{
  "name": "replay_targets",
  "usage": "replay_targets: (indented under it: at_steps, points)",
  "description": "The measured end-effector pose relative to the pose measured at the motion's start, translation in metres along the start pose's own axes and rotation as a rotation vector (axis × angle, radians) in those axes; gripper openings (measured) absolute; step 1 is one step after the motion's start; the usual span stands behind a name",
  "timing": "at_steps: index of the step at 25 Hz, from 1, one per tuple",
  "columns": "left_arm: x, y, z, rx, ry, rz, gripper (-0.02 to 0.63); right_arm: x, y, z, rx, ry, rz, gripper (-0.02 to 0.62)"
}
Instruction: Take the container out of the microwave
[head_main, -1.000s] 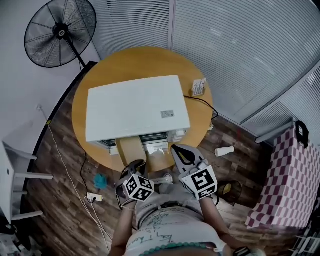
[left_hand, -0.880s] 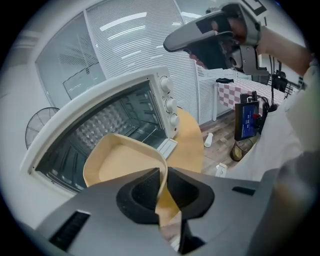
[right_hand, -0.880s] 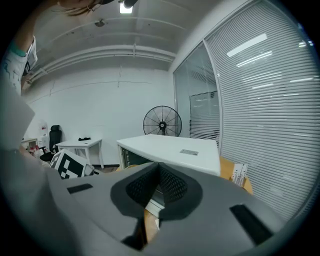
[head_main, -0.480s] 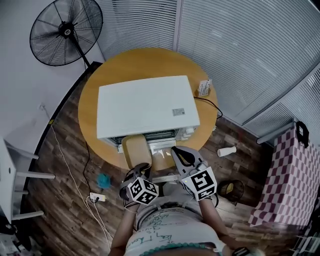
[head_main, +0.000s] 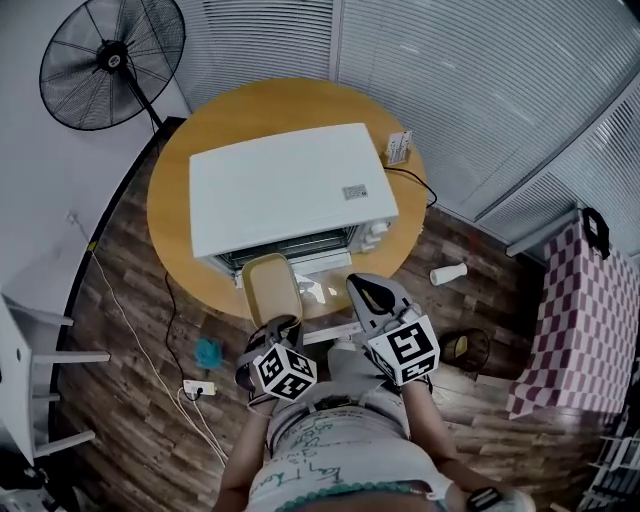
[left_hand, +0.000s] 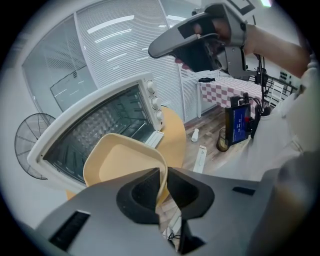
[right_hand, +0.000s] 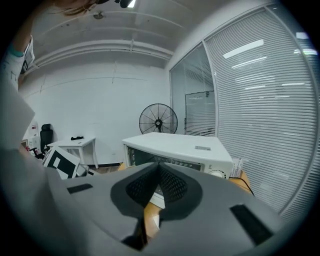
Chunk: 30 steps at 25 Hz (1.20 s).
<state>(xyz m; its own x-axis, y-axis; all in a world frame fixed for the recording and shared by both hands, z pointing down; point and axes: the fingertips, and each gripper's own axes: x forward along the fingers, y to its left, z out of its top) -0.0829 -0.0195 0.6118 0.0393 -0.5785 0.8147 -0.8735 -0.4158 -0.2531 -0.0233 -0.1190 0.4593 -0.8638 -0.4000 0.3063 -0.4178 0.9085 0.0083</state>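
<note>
- Container (head_main: 272, 288), a tan tray, hangs mid-frame in the head view, mostly outside the microwave (head_main: 290, 190) mouth.
- Left gripper (left_hand: 163, 175) pinches its near rim; right gripper (right_hand: 159, 172) is closed on nothing.
- Next, I reckon: draw it fully clear, kept level.

A shallow tan container (head_main: 272, 290) is just outside the open white microwave (head_main: 290, 190).

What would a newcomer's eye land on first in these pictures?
The white microwave sits on the round wooden table at the centre. Just in front of it, the left gripper pinches the rim of a tan container. A black standing fan sits upper left.
</note>
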Motion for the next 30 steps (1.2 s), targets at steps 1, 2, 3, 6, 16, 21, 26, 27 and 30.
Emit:
replay_targets:
  at_steps: [1,2,3,6,16,21,26,27,30]
  points:
    - [-0.001,-0.002,-0.001,0.008,-0.002,-0.007,0.051,-0.002,0.0,0.0,0.001,0.001,-0.01,-0.008]
    - [-0.003,-0.004,-0.002,0.018,-0.003,-0.013,0.051,-0.004,0.001,-0.001,0.002,0.003,-0.02,-0.008]
    - [-0.006,-0.006,-0.005,0.028,-0.005,-0.017,0.051,-0.006,0.003,-0.002,0.004,0.005,-0.027,-0.008]
    - [-0.013,-0.011,-0.011,0.05,-0.011,-0.027,0.051,-0.011,0.013,-0.004,0.008,0.012,-0.041,-0.008]
    - [-0.039,-0.032,-0.037,0.078,-0.037,-0.06,0.051,-0.025,0.059,-0.007,0.007,0.008,-0.062,-0.008]
    - [-0.049,-0.04,-0.049,0.093,-0.048,-0.074,0.051,-0.032,0.081,-0.011,0.007,0.009,-0.073,-0.008]
    - [-0.056,-0.048,-0.057,0.119,-0.065,-0.092,0.051,-0.043,0.097,-0.02,0.022,0.013,-0.103,-0.008]
    - [-0.057,-0.05,-0.059,0.125,-0.067,-0.096,0.051,-0.045,0.099,-0.022,0.023,0.014,-0.11,-0.008]
    - [-0.06,-0.054,-0.061,0.135,-0.076,-0.109,0.049,-0.053,0.104,-0.025,0.025,0.016,-0.135,-0.008]
